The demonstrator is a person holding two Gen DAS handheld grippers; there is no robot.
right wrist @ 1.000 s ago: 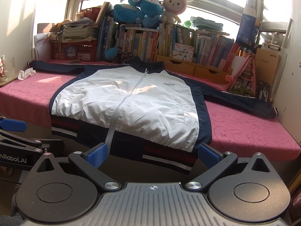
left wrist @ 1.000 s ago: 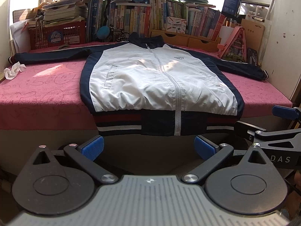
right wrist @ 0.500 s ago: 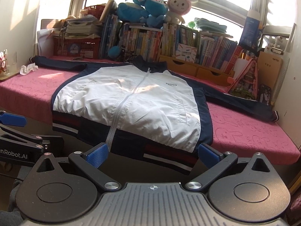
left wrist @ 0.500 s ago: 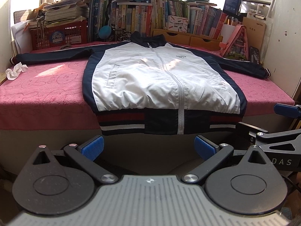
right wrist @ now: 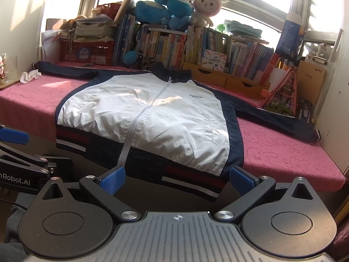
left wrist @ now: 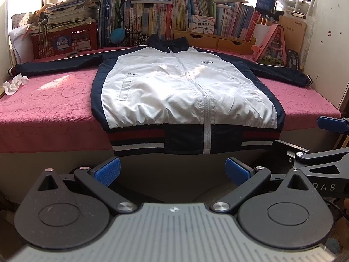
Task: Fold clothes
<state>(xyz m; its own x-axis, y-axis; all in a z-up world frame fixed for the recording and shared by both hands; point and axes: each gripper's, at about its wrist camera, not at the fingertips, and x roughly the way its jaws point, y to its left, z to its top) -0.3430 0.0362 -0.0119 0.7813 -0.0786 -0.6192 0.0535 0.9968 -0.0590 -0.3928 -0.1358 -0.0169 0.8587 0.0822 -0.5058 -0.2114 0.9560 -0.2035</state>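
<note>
Nearest the lens, the left gripper (left wrist: 172,171) is spread wide, its ridged blue pads gripping nothing, short of the jacket (left wrist: 187,91) hem. The right gripper (right wrist: 177,178) is likewise released and empty, matte black linkages angled outward, just before the hem's right half.

The jacket lies face up, zipped, on a pink bedspread (left wrist: 48,107) of textured terry with faint embossed figures. Its front panels are smooth, slightly crinkled white nylon flanked by navy side strips; the ribbed hem, banded red, white and navy, droops over the bed's front edge. Both navy sleeves stretch straight out sideways from the jacket, ending in striped knit cuffs.

Left of the jacket's left sleeve lies a crumpled white tissue (left wrist: 15,84). Behind the jacket collar stands a row of upright books (right wrist: 174,45), with a red plastic lattice crate (left wrist: 65,38) to their left and low wooden drawers (right wrist: 226,79) to their right. Above the books sit plush toys (right wrist: 176,4), blue and pink.
</note>
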